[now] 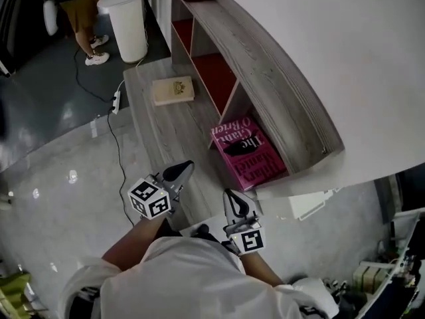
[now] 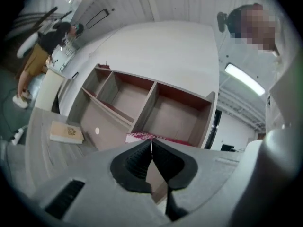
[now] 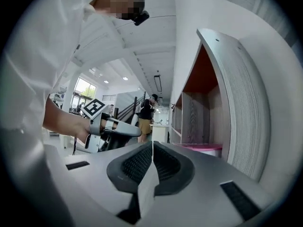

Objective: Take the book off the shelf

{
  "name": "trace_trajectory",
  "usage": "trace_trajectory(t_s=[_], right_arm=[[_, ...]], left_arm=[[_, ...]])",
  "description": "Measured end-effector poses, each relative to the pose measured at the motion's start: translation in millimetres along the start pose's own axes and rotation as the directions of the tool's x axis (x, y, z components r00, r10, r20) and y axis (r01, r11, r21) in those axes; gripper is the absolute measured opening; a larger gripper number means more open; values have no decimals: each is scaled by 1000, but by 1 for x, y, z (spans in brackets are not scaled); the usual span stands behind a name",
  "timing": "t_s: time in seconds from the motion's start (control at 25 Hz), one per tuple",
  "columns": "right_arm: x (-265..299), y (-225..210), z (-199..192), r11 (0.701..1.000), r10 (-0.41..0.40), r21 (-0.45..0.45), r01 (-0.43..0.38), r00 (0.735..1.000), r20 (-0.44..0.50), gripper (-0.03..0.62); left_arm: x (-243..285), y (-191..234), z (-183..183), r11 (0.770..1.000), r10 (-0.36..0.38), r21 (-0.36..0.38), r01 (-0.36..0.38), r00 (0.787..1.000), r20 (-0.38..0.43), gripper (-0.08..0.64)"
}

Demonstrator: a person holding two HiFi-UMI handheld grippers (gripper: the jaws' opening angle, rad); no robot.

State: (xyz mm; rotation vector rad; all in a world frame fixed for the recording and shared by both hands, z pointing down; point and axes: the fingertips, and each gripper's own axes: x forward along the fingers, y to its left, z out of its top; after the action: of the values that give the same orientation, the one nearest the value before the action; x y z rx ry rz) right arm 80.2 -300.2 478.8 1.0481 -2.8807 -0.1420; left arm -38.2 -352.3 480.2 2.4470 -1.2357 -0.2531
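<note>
A pink book (image 1: 248, 153) with white lettering lies flat, partly inside the nearest compartment of the grey shelf unit (image 1: 279, 78) and partly out on the wooden table (image 1: 156, 131). Its edge shows in the left gripper view (image 2: 142, 136) and the right gripper view (image 3: 206, 147). A cream book (image 1: 173, 90) lies farther along the table, also in the left gripper view (image 2: 66, 132). My left gripper (image 1: 180, 171) is shut and empty, short of the pink book. My right gripper (image 1: 234, 202) is shut and empty, near the table's front end, just below the pink book.
A white cylindrical pedestal (image 1: 130, 25) stands past the table's far end. A person (image 1: 83, 8) stands beside it. A cable and power strip (image 1: 116, 102) lie on the floor to the left of the table. The shelf's other compartments (image 1: 212, 72) have red backs.
</note>
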Motion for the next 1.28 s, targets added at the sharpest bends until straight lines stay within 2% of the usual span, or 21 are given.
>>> trace_trajectory(t_s=[0.12, 0.2, 0.28, 0.36, 0.44, 0.56, 0.76, 0.84, 0.88, 0.96, 1.0, 1.04, 1.08, 1.16, 1.28], right_arm=[[3, 4, 3, 998, -65, -15, 64, 998, -13, 18], [-1, 7, 6, 995, -104, -13, 104, 994, -30, 18], [-6, 6, 6, 990, -144, -7, 144, 988, -58, 18], [-7, 3, 5, 984, -175, 4, 176, 982, -68, 18], [-7, -1, 6, 979, -205, 13, 206, 977, -59, 18], [-15, -7, 2, 965, -255, 34, 258, 964, -75, 18], [-33, -17, -6, 948, -308, 50, 314, 946, -101, 18], [-41, -22, -8, 941, -326, 59, 333, 940, -101, 18], [-45, -25, -8, 937, -338, 64, 345, 936, -97, 18], [-53, -32, -7, 926, -366, 65, 372, 927, -80, 18], [-57, -35, -6, 921, -381, 61, 385, 922, -72, 18], [-61, -38, -4, 916, -393, 55, 397, 917, -66, 18], [-65, -41, -3, 912, -403, 52, 406, 913, -62, 18], [-70, -46, -3, 906, -417, 52, 420, 907, -60, 18], [-75, -50, -5, 899, -429, 63, 433, 901, -63, 18]], left_arm=[[12, 3, -11, 989, -106, -108, 103, 994, -20, 17], [20, -1, -21, 969, -164, -195, 154, 986, -36, 17], [28, -8, -29, 932, -226, -299, 204, 973, -41, 18], [38, -10, -33, 885, -278, -398, 242, 960, -34, 18], [45, -10, -39, 824, -319, -498, 269, 947, -17, 18], [53, -16, -49, 711, -375, -637, 298, 927, 15, 37], [64, -29, -61, 566, -424, -760, 321, 903, 66, 83], [69, -35, -64, 494, -436, -806, 326, 895, 95, 119], [72, -38, -65, 442, -443, -833, 333, 889, 121, 143], [77, -45, -67, 311, -453, -883, 351, 872, 187, 197], [79, -48, -68, 253, -455, -900, 356, 864, 214, 218], [80, -51, -69, 210, -453, -910, 357, 861, 233, 230], [82, -53, -71, 180, -448, -917, 355, 860, 244, 240], [85, -55, -72, 140, -437, -927, 349, 862, 259, 254], [90, -61, -74, 113, -436, -938, 327, 865, 249, 280]])
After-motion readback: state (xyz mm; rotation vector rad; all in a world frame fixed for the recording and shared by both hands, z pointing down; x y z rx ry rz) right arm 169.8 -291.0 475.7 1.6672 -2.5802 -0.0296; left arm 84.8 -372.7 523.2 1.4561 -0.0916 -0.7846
